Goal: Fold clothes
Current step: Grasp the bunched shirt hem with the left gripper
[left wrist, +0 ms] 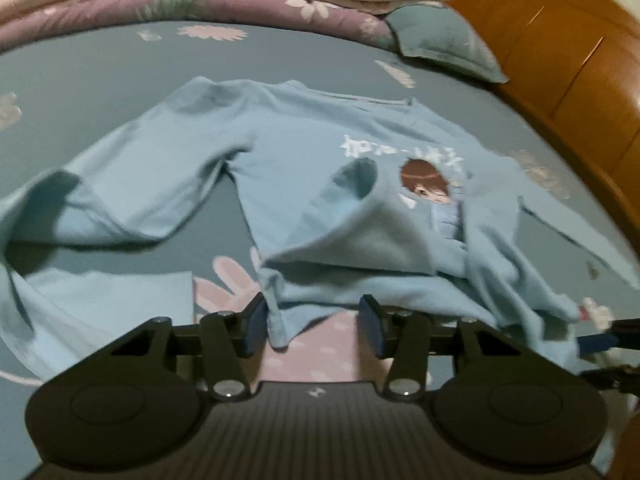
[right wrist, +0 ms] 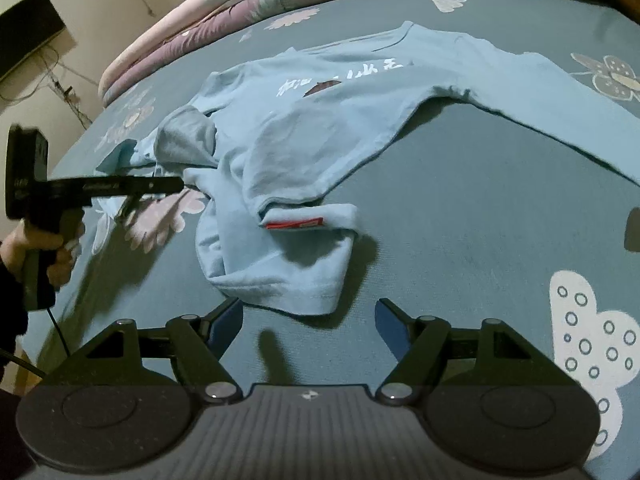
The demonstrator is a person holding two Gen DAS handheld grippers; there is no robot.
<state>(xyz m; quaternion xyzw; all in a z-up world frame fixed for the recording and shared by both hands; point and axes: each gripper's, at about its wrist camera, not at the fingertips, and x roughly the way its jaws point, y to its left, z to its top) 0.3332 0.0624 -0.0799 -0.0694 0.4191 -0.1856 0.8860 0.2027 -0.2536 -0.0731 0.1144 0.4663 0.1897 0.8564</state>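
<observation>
A: Left gripper (left wrist: 312, 326)?
B: Half-spread, sweatshirt (left wrist: 320, 168) hem corner between pads, not pinched.
A: Right gripper (right wrist: 308, 330)?
B: Wide apart, nothing held, just short of hem. Sweatshirt rumpled on teal bedsheet (right wrist: 460, 220).

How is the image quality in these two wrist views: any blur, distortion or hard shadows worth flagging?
Left wrist view: motion-smeared throughout; the light blue sweatshirt and its print look soft, and fisheye bends the wooden headboard. Right wrist view: sharper; the red label is visible but unreadable, dim lighting, and dark shadows fall on the bedsheet under the hem.
</observation>
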